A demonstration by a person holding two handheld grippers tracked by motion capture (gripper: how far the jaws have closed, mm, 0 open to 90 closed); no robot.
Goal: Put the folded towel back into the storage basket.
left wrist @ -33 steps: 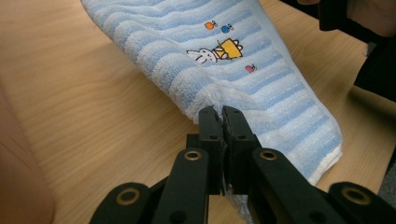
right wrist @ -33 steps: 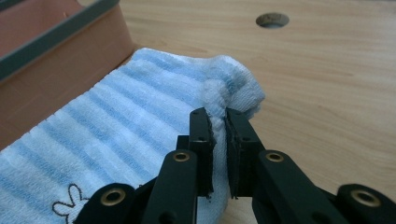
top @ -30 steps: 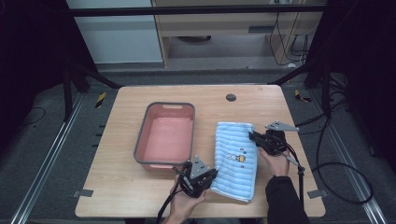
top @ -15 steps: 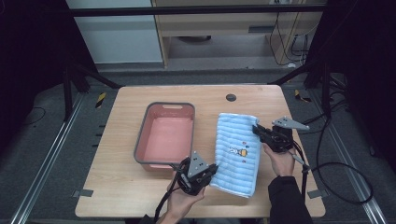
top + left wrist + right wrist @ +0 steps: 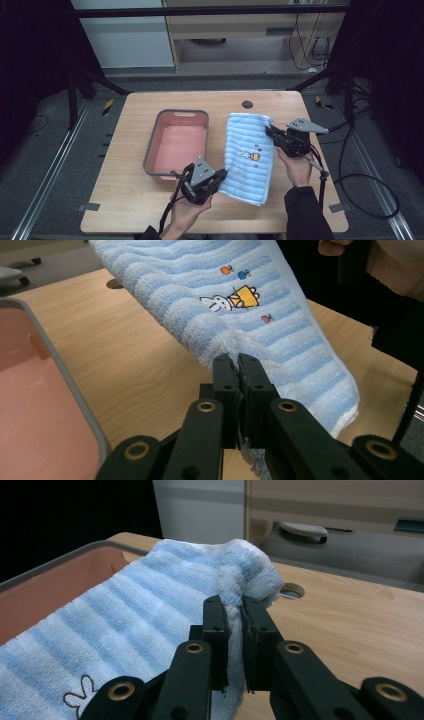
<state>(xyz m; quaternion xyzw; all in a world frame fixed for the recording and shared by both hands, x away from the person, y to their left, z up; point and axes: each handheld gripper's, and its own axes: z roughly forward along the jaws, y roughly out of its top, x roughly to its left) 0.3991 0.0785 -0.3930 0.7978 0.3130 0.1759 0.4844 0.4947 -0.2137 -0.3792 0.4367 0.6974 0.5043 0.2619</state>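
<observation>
You hold towel (image 5: 248, 157) with both grippers, right of basin (image 5: 177, 142), partly lifted off table (image 5: 125, 205).
Left gripper (image 5: 239, 371): jaws closed tight on near left edge of towel. Right gripper (image 5: 234, 611): jaws closed on far right corner, cloth bunched between them.
Risk: each grip takes only thin edge; uneven pull can let corner slip out, I think.
Risk: hanging near end can drag on table and fold badly.
Basin just beside left gripper; rim can catch towel.
Round hole (image 5: 247, 104) in table behind towel, no obstacle.
</observation>
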